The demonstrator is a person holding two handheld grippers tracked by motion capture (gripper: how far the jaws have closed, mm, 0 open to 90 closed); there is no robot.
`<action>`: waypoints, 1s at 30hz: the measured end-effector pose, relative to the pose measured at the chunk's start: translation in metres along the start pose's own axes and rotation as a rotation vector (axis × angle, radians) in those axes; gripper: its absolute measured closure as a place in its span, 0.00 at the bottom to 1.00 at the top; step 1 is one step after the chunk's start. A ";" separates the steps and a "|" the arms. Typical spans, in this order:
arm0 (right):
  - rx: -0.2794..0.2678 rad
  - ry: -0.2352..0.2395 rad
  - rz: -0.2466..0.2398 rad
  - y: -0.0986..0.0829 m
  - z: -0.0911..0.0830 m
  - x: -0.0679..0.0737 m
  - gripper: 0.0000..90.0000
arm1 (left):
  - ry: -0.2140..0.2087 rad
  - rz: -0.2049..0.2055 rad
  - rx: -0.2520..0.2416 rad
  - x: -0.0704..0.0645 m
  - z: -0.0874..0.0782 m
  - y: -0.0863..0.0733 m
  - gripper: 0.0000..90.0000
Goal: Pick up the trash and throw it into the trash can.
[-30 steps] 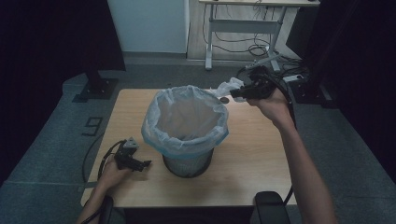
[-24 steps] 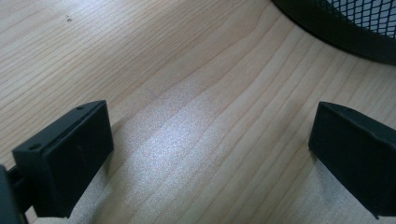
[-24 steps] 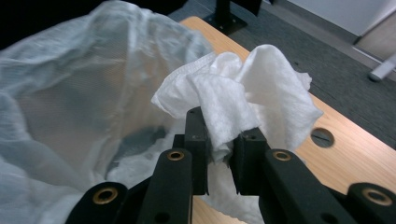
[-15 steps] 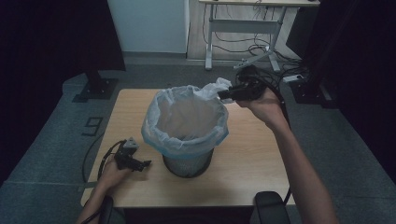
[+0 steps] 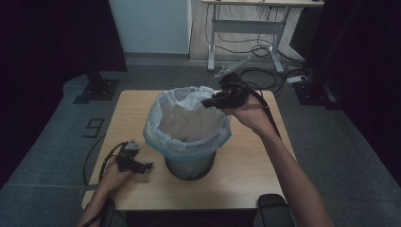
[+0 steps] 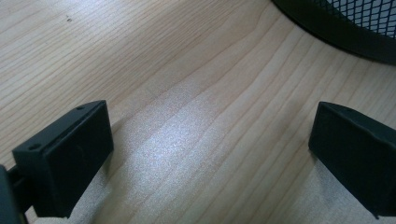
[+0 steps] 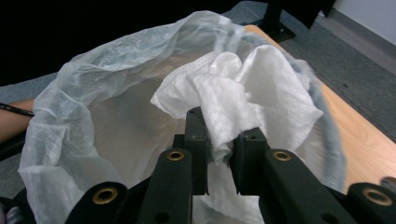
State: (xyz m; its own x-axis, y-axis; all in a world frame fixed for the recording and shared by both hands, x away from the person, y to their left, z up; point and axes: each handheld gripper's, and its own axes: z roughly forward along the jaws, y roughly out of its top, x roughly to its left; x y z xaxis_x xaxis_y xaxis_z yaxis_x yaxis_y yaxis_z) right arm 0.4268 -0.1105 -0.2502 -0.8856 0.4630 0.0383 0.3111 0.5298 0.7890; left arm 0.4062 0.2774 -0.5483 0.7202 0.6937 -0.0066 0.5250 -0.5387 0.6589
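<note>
The right hand-held gripper [image 7: 219, 154] pinches a crumpled paper towel [image 7: 243, 98] over the lined bin [image 5: 189, 127]. The left hand-held gripper [image 6: 205, 158] rests wide and empty on the counter [image 6: 177, 93]. Released off-centre, the towel could catch on the bag liner's [image 7: 70, 107] rim.

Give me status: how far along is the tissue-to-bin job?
Done: the tissue is pinched in the right gripper and carried above the open bag lining the bin. In hand: holding it over the opening. Left: release it into the bag. The left gripper sits open on the table.
</note>
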 end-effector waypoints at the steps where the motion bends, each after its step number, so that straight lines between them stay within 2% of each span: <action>1: 0.001 0.006 -0.005 0.000 0.003 0.001 0.86 | 0.000 0.000 0.000 0.000 0.000 0.000 0.00; 8: 0.013 0.047 -0.028 0.001 0.025 0.009 0.86 | 0.000 0.000 0.000 0.000 0.000 0.000 0.00; 17: 0.054 0.077 -0.015 -0.011 0.043 0.011 0.84 | 0.000 0.000 0.000 0.000 0.000 0.000 0.00; 19: 0.068 0.078 -0.013 -0.015 0.045 0.011 0.79 | 0.000 0.000 0.000 0.000 0.000 0.000 0.00; 24: 0.109 0.044 -0.038 -0.024 0.048 0.011 0.51 | 0.000 0.000 0.000 0.000 0.000 0.000 0.00; 26: 0.103 0.028 -0.047 -0.024 0.048 0.011 0.40 | 0.000 0.000 0.000 0.000 0.000 0.000 0.00; 30: 0.062 0.019 -0.055 -0.023 0.042 0.008 0.27 | 0.000 0.000 0.000 0.000 0.000 0.000 0.00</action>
State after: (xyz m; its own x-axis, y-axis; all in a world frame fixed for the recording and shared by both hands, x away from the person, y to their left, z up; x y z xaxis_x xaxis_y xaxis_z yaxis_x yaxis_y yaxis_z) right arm 0.4270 -0.0891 -0.2933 -0.9083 0.4183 0.0077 0.2816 0.5976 0.7507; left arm 0.4061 0.2774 -0.5483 0.7200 0.6939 -0.0067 0.5251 -0.5386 0.6589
